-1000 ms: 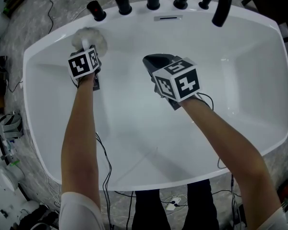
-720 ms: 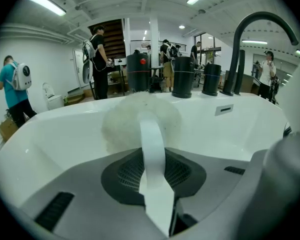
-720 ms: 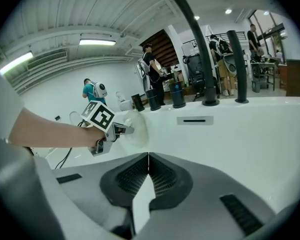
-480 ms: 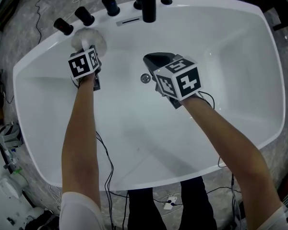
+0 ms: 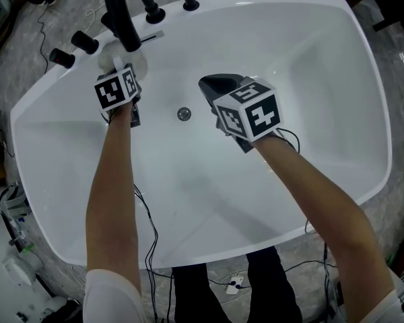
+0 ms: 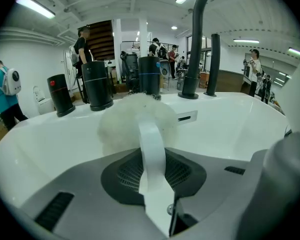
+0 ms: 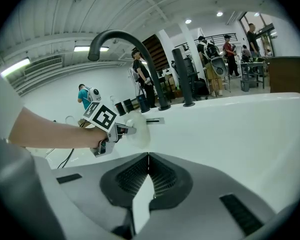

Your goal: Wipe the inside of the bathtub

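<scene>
Jaws of the left gripper (image 5: 120,74) clamp the white strap (image 6: 151,149) of a fluffy white wash puff (image 5: 139,62), which rests against the far-left inner wall of the bathtub (image 5: 310,79), just below the black faucet (image 5: 118,12) and 2 knobs (image 5: 85,42). Right gripper (image 5: 219,87) hovers mid-tub, right of the drain (image 5: 184,114), its jaws together, holding nothing.

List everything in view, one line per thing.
bathtub: one, white, fills the head view
drain: one, silver, tub floor
wiping puff: one, white, against the far wall
tap knobs: three, black, far rim
spout: one, black, far rim
marbled surface: grey, around the tub
left gripper: shut on the puff's handle
right gripper: shut, empty, over the tub floor
forearms: two, over the tub
</scene>
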Available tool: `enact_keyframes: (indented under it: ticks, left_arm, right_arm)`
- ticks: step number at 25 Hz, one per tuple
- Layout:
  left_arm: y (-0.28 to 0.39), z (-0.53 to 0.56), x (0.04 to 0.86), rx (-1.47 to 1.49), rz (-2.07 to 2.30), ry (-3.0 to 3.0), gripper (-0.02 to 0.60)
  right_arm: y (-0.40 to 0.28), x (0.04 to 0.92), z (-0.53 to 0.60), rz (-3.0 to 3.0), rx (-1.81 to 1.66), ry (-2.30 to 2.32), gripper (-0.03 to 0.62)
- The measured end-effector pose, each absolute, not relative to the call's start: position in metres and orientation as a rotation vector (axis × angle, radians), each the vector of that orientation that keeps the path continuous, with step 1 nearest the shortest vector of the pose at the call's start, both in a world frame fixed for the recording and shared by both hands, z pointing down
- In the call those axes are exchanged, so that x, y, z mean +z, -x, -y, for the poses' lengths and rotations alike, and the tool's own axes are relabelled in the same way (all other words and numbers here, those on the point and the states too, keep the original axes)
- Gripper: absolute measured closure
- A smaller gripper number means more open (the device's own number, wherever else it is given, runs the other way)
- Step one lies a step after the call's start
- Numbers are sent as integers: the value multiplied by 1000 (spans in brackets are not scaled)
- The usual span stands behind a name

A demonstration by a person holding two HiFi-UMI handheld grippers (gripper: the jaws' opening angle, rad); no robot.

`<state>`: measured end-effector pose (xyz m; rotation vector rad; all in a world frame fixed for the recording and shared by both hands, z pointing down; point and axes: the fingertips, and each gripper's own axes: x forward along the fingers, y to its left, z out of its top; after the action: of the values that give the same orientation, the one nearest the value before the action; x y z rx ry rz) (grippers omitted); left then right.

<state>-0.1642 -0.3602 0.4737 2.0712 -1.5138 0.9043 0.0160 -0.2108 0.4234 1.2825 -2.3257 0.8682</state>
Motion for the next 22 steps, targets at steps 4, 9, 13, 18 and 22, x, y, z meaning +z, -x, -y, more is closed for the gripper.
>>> enact_keyframes:
  ticks: [4,9,13,18,22]
  left_arm:
    - [142,359,473,884,1528,-2052,479]
    - [98,355,473,883,1496,-2090,479]
    - [54,351,472,900,1458,-2134,479]
    - [11,347,473,890,1440,-2151,479]
    - [-15,347,476,866,1434,-2147,479]
  right_arm:
    - [-45,422,208,2332,865,-1283,574]
    - [-81,425,203,2325,875,-1300,574]
    - [-103,427,198,2329,881,-1309,574]
    - [-137,427,193,2331,890,-1338,574]
    - [-163,431,190,2329,903,-1363,574]
